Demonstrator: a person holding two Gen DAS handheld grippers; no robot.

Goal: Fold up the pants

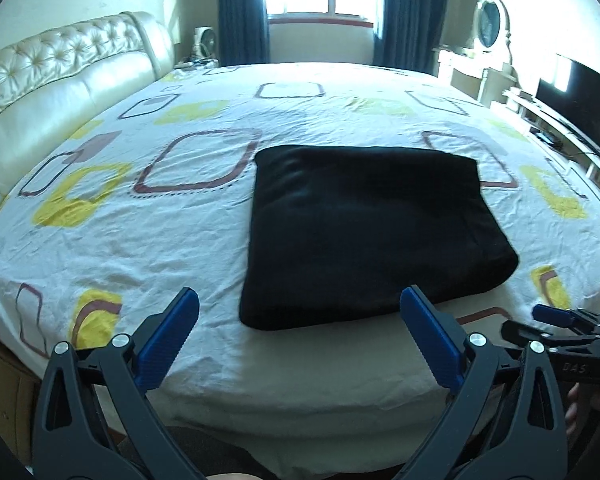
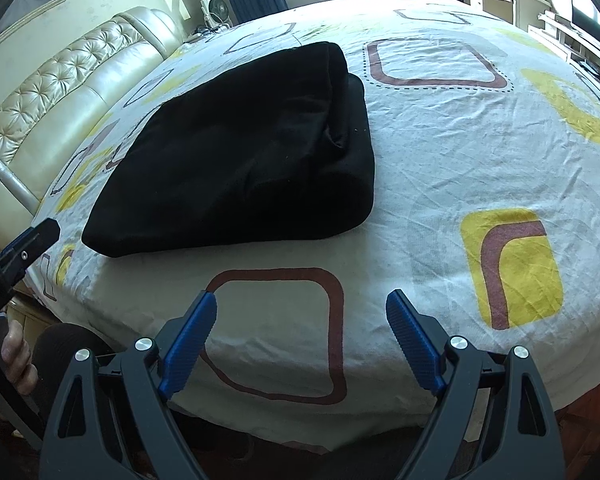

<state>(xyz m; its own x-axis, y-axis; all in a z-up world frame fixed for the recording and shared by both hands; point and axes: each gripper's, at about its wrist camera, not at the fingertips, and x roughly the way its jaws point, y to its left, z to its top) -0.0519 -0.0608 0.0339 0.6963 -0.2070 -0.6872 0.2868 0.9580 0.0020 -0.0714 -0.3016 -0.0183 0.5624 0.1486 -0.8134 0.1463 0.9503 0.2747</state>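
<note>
The black pants [image 1: 364, 232] lie folded into a thick rectangular bundle on the bed sheet [image 1: 140, 232]. In the right wrist view the pants [image 2: 240, 152] sit up and to the left, with stacked folds showing at their right end. My left gripper [image 1: 300, 300] is open and empty, held just in front of the bundle's near edge. My right gripper [image 2: 300, 304] is open and empty over the sheet [image 2: 440, 140], near the bed's front edge. The right gripper also shows at the right edge of the left wrist view [image 1: 556, 316].
A cream tufted headboard [image 1: 60, 80] runs along the left. A window with dark blue curtains [image 1: 244, 12] is at the far side. A dressing table with an oval mirror [image 1: 490, 28] and a TV [image 1: 576, 100] stand at the right. A small fan [image 2: 216, 10] sits by the headboard.
</note>
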